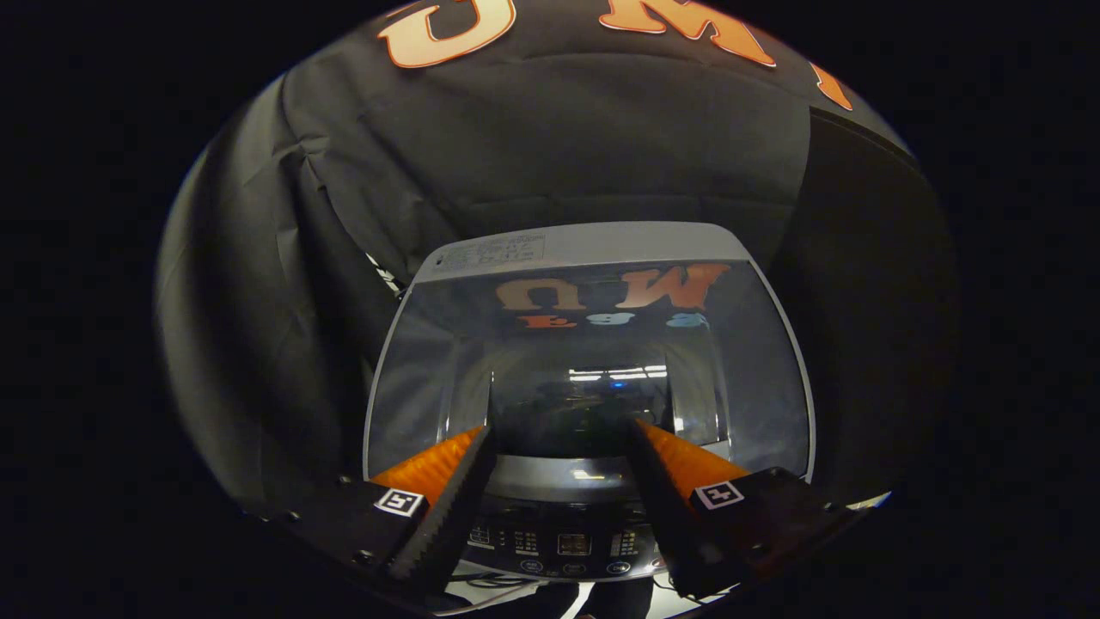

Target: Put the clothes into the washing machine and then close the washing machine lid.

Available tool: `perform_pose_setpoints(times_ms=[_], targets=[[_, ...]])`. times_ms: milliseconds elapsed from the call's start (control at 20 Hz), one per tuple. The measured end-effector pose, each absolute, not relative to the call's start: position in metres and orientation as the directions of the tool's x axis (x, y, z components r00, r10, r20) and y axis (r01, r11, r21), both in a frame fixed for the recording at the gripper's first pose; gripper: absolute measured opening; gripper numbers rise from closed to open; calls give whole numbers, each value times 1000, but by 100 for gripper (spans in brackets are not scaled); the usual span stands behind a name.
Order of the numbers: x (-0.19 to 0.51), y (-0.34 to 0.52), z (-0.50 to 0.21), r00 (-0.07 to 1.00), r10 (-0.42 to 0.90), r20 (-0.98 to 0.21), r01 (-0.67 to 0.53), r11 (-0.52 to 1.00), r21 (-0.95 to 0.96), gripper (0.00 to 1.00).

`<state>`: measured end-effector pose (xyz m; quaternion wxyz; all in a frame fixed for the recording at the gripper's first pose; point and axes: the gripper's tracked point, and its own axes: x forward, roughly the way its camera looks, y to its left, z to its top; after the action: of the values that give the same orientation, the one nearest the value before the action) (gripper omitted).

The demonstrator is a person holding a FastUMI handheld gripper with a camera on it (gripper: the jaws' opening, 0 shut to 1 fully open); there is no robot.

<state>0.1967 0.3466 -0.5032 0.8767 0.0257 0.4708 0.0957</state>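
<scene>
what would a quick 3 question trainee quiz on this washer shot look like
1. True or false: the washing machine lid is down.
2. The tongs are: A open, B shut on cloth, C shut on the lid.
3. What lies between the fingers, nearer than the lid?

Key: 1 true. 2 A, fingers apart, holding nothing. 3 The control panel.

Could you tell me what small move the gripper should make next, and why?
Probably a small retreat, straight back. The washing machine lid appears to lie flat and shut over the tub, and the gripper is open with nothing between its fingers, above the control panel. The task looks finished.
</scene>
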Motion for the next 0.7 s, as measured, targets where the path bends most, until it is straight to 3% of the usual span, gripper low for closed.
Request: perform_pose_setpoints(times_ms=[300, 700], targets=[[213, 338, -423, 656, 212, -724, -174, 976, 128, 99], [205, 280, -220, 856, 230, -464, -198, 973, 118, 98]])
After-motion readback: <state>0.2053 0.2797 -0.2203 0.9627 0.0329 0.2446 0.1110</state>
